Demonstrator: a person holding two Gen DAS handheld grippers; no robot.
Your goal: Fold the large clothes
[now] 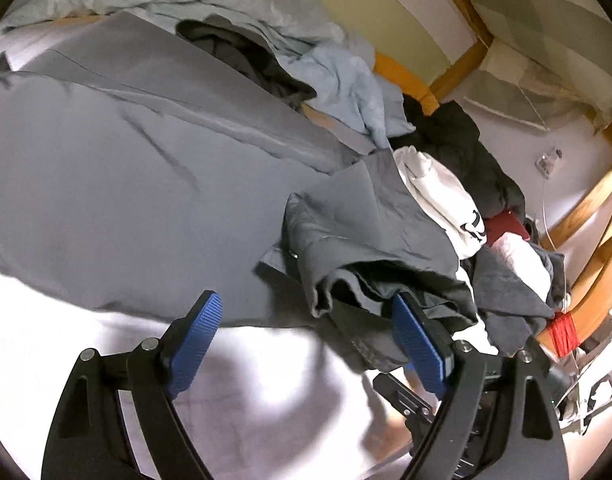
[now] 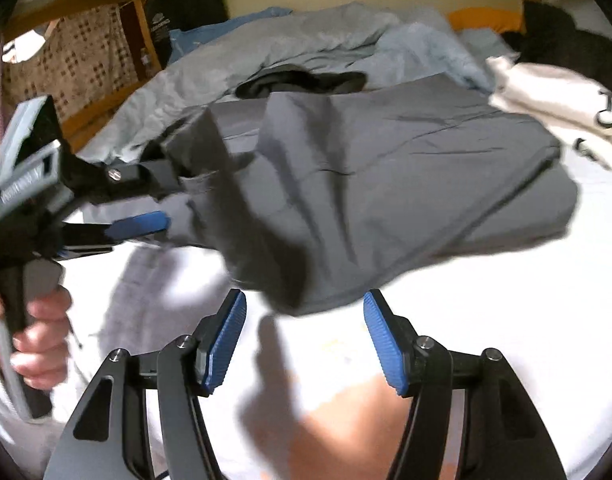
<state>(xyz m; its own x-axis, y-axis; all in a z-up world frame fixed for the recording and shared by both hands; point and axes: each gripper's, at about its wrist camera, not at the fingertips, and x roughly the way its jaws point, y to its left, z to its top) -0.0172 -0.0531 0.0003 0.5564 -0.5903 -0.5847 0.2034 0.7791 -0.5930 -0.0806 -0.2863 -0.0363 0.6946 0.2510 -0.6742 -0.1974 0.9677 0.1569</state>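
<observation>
A large grey garment (image 1: pixel 105 152) lies spread on the white bed sheet (image 1: pixel 245 380). Its right end is bunched into a crumpled fold (image 1: pixel 366 224). My left gripper (image 1: pixel 306 312) stands open over the sheet at the garment's near edge; its right fingertip (image 1: pixel 406 312) reaches the crumpled fold, and nothing is pinched. In the right wrist view the same grey garment (image 2: pixel 406 184) drapes ahead, blurred, with its hem just beyond my open right gripper (image 2: pixel 306 312). The left gripper (image 2: pixel 145 200), held by a hand (image 2: pixel 37 332), also appears open at the garment's left corner.
A pile of clothes sits at the bed's right side: a white garment (image 1: pixel 438 196), black clothing (image 1: pixel 458 136) and a red item (image 1: pixel 506 228). A light blue duvet (image 1: pixel 225 0) lies bunched behind. A wooden bed frame (image 1: pixel 594 272) borders the pile.
</observation>
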